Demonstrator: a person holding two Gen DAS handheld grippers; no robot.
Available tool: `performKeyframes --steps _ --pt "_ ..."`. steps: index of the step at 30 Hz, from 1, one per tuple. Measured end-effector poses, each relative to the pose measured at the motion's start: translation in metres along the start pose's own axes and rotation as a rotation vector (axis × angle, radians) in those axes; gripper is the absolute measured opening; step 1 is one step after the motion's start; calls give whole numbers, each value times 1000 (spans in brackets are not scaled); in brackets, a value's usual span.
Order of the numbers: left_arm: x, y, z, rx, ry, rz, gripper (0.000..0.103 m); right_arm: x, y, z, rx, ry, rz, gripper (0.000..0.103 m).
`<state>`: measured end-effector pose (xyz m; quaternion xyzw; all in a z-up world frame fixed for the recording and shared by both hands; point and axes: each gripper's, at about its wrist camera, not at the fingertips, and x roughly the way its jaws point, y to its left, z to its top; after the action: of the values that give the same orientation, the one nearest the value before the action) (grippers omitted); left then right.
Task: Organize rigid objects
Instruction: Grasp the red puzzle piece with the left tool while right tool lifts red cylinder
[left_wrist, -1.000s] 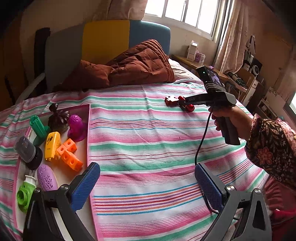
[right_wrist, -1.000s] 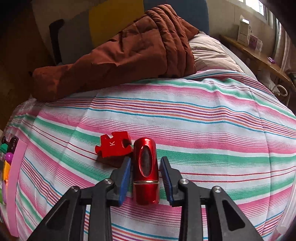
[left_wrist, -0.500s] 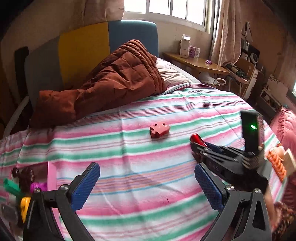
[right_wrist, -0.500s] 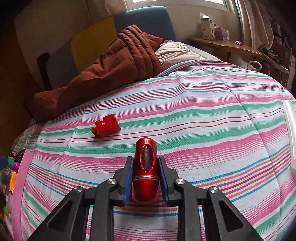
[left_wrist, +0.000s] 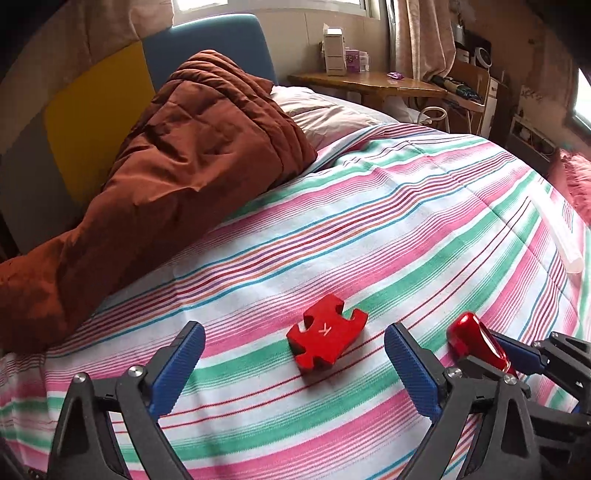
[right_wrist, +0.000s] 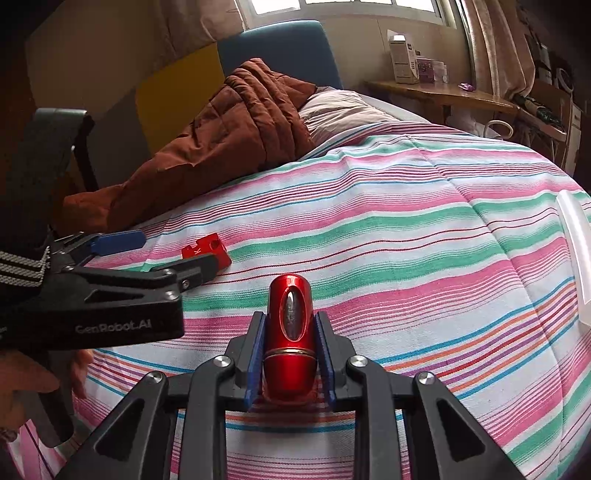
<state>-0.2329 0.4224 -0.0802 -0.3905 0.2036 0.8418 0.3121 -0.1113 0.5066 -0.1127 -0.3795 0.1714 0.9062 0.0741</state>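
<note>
A red puzzle piece (left_wrist: 325, 341) marked K lies flat on the striped bedspread (left_wrist: 369, 240). My left gripper (left_wrist: 293, 334) hovers over it with its jaws wide and closing. The piece sits between the blue pads (left_wrist: 177, 365), slightly right of centre, and neither pad touches it. In the right wrist view the same piece (right_wrist: 207, 251) shows beside the left gripper (right_wrist: 166, 254). My right gripper (right_wrist: 290, 319) is shut on a glossy red cylinder (right_wrist: 291, 299) with a rounded tip, held just off the bedspread. That cylinder (left_wrist: 476, 343) appears right of the piece in the left wrist view.
A rumpled brown quilt (left_wrist: 177, 166) and a pale pillow (left_wrist: 325, 114) lie at the head of the bed, against a blue and yellow headboard (left_wrist: 207, 51). A white container edge (right_wrist: 574, 243) sits on the bedspread at far right. A wooden side table (left_wrist: 369, 79) stands beyond.
My left gripper swung right, away from the pink tray of toys, to over the puzzle piece, and its jaws narrowed a little. My right gripper shut on the red cylinder and drew it back.
</note>
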Motion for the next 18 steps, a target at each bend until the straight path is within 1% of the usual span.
performKeyframes --steps 2,3,5,6,7,8,11,13,16,18 --pt "8 -3 3 24 0 -2 85 0 -1 0 9 -3 5 25" --pt "12 -5 3 27 8 -13 82 0 -1 0 12 -5 7 25" --pt "15 -5 1 16 6 -58 64 0 -2 -1 13 -8 6 25" --pt "13 -5 -1 3 -11 -84 59 0 -2 -1 14 -8 6 25" --pt "12 -5 -3 -5 -22 -93 51 0 -2 -1 15 -10 5 25" --pt "10 -7 -6 -1 -32 -92 48 0 -3 -1 17 -12 6 25" --pt "4 -12 -11 21 -37 -102 47 0 -3 -2 20 -15 4 25" --pt "0 -13 -15 19 -38 -106 47 0 -2 -1 15 -16 -3 25" --pt "-6 -9 -22 -16 -32 -92 47 0 2 -1 2 -16 -19 25" --pt "-11 -3 -28 -64 -24 -85 47 0 4 -2 -6 -15 -29 25"
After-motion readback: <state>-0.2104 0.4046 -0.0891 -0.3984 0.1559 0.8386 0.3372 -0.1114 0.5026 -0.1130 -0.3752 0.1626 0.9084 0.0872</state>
